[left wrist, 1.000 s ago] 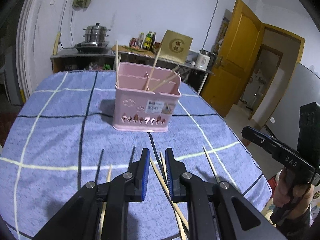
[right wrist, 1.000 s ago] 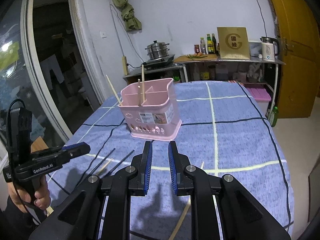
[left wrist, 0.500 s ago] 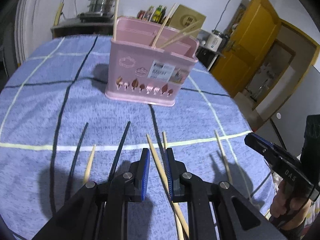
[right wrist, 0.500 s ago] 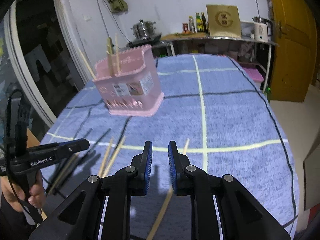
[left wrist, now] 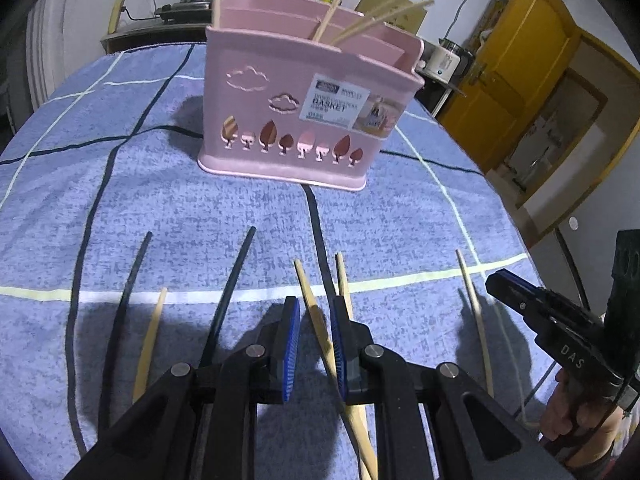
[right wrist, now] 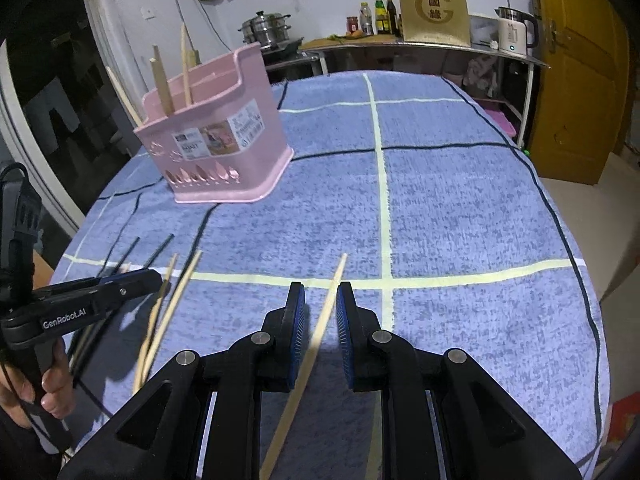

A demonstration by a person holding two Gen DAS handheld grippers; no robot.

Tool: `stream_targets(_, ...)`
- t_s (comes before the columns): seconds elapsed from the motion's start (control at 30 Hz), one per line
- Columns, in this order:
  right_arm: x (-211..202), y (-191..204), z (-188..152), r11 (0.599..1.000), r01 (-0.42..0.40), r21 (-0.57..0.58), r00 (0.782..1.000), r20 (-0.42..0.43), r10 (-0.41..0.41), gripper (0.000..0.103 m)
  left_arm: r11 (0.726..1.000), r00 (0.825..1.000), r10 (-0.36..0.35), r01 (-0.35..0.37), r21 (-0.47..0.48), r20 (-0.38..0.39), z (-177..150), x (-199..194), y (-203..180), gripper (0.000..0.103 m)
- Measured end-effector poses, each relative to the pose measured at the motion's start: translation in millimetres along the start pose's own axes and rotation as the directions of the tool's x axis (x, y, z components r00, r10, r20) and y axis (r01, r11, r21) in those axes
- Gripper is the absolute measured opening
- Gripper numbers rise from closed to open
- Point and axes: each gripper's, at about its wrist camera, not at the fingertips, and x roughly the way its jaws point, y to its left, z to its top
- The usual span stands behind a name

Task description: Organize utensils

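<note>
We find the left gripper (left wrist: 314, 346) low over the cloth with its jaws narrowly spread astride a bamboo chopstick (left wrist: 316, 320); the pads do not appear to press on it, though the stick runs close along the right-hand pad. The right gripper (right wrist: 320, 334) stands likewise, jaws slightly apart, with a single bamboo chopstick (right wrist: 326, 312) lying between them untouched. In our judgement the step in hand is the pick-up: each tool should settle until the pads flank the stick squarely, then close along its thicker part so that it does not swivel. On the blue checked tablecloth (right wrist: 460, 208) lie further loose pieces, two dark chopsticks (left wrist: 236, 280) and several pale ones, near the left tool. Beyond stands the pink utensil basket (left wrist: 296, 112), upright, already holding some bamboo sticks. Which compartment they occupy we cannot tell. The butt ends of both straddled chopsticks are hidden beneath the tools, and the far shelf's contents are too small to identify.
</note>
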Motion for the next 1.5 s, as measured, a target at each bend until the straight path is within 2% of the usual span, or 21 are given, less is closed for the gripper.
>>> stream_targets(0.37,19,-2,1,0.999,0.031,-0.011,0.998,-0.045,-0.031,0.017,1.000,1.000,0.026,-0.026,0.004,0.016,4,10,-2,0.015)
stream_targets(0.73,29,8,6,0.994,0.098,-0.040,0.993,-0.056,-0.100,0.017,0.984,0.989,0.139,-0.144,0.101,0.047,2,16,-22,0.014)
stream_targets(0.83,32,12,8,0.991,0.122,-0.058,0.991,-0.055,-0.125,0.017,0.981,0.987,0.155,-0.160,0.112,0.051,3,16,-23,0.010)
stream_targets(0.93,34,14,9,0.989,0.133,-0.066,0.989,-0.054,-0.137,0.016,0.982,0.988,0.147,-0.152,0.109,0.050,4,17,-22,0.007)
stream_targets(1.03,35,13,10,0.989,0.138,-0.052,0.989,-0.052,-0.141,0.008,0.983,0.989,0.142,-0.146,0.108,0.045,5,17,-21,0.006)
stream_targets(1.23,34,12,13,0.993,0.111,-0.032,0.992,-0.052,-0.113,0.007,0.991,0.994,0.104,-0.106,0.080,0.025,9,13,-16,0.005)
stream_targets(1.5,12,20,23,0.997,0.067,-0.038,0.998,0.005,-0.067,0.006,0.995,0.996,0.046,-0.052,0.079,0.077,21,-19,-20,0.005)
